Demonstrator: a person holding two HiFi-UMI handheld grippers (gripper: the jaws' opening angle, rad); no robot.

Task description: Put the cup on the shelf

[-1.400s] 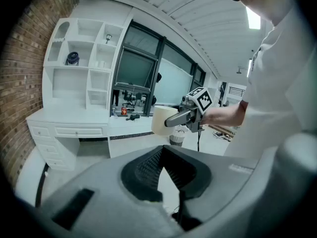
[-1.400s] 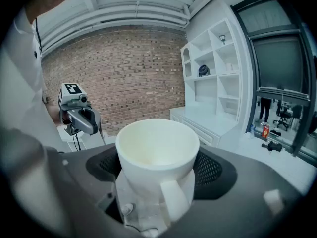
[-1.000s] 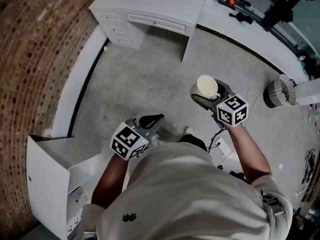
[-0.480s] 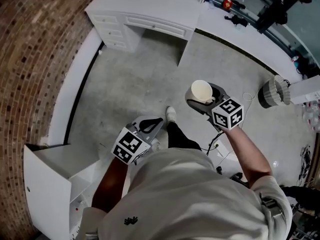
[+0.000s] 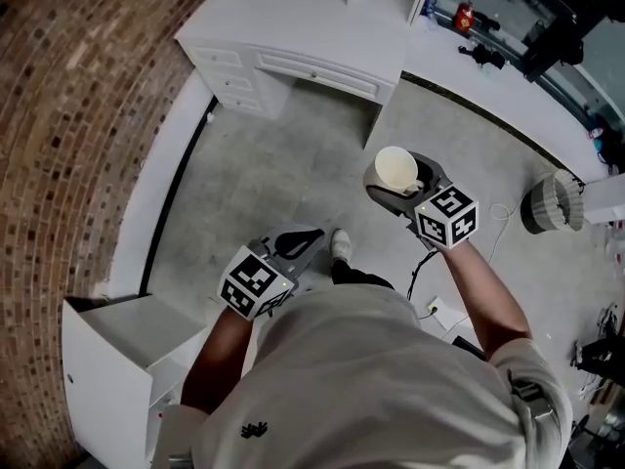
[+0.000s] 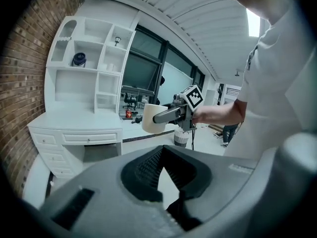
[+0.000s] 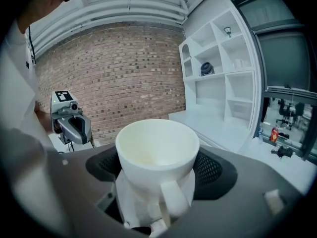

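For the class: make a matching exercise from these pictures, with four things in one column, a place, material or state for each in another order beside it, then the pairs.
1. cup
2. left gripper
3. dark jar
4. wall

A. on a shelf
B. brick
C. in the right gripper
D. shut, empty

Pairs: 1-C, 2-D, 3-A, 4-B

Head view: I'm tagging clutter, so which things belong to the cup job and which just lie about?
Job: cup, right gripper holding it, shelf.
Lying about: bin, red item, dark jar, desk.
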